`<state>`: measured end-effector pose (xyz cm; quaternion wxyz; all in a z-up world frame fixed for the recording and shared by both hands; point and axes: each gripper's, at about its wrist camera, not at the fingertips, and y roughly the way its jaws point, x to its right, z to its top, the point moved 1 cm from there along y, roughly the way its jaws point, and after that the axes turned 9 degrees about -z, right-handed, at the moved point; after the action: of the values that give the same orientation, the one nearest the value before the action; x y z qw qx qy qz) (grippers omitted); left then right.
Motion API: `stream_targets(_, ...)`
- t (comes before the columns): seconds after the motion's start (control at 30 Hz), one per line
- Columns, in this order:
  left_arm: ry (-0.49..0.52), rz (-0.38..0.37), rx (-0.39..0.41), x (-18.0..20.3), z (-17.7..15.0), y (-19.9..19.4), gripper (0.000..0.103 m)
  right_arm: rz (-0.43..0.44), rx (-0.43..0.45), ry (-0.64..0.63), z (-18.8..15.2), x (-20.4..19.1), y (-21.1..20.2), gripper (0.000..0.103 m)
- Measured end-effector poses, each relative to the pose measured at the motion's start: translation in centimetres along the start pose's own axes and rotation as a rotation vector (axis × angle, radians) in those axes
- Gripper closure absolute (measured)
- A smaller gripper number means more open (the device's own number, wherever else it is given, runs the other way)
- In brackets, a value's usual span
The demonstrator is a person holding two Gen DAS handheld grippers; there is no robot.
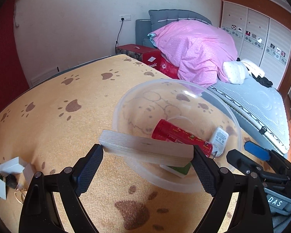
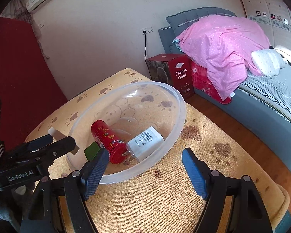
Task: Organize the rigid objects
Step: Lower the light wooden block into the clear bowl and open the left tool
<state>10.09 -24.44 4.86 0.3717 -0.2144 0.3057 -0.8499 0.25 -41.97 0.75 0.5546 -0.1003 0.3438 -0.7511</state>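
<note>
Left hand-held gripper (image 1: 147, 153): jaws clamped on ends of wooden block (image 1: 145, 148), block held level above near rim of clear bowl (image 1: 164, 184), likely staged for drop inside. Right hand-held gripper (image 2: 145, 167): jaws spread, nothing held, poised at bowl's 6 o'clock edge. Bowl rests on paw-print bench (image 1: 58, 136); contents: red tin (image 2: 108, 141) lying on side at centre, white charger (image 2: 145, 142) touching it at 3 o'clock, green-white tile (image 2: 91, 151) at 9 o'clock. Loose small items (image 1: 7, 174) remain on bench, well apart from bowl.
</note>
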Motion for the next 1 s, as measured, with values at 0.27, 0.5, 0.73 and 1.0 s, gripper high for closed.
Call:
stream_targets(0.27,-0.035,-0.009,-0.027,-1.0,0.0,1.6,0.011,0.005,-0.011,0.001,-0.1,0.1,0.1,0.022)
stream_targets(0.5,-0.038,-0.007,-0.033,-1.2,-0.5,1.3,0.011,0.004,-0.012,0.000,-0.1,0.1,0.1,0.022)
stream_targets(0.73,-0.050,0.006,-0.046,-1.4,-1.4,1.6,0.011,0.008,-0.014,-0.006,-0.2,0.1,0.0,0.022)
stream_targets(1.0,-0.065,-0.003,-0.045,-1.2,-1.7,1.4,0.011,0.008,-0.014,-0.006,-0.2,0.1,0.0,0.022)
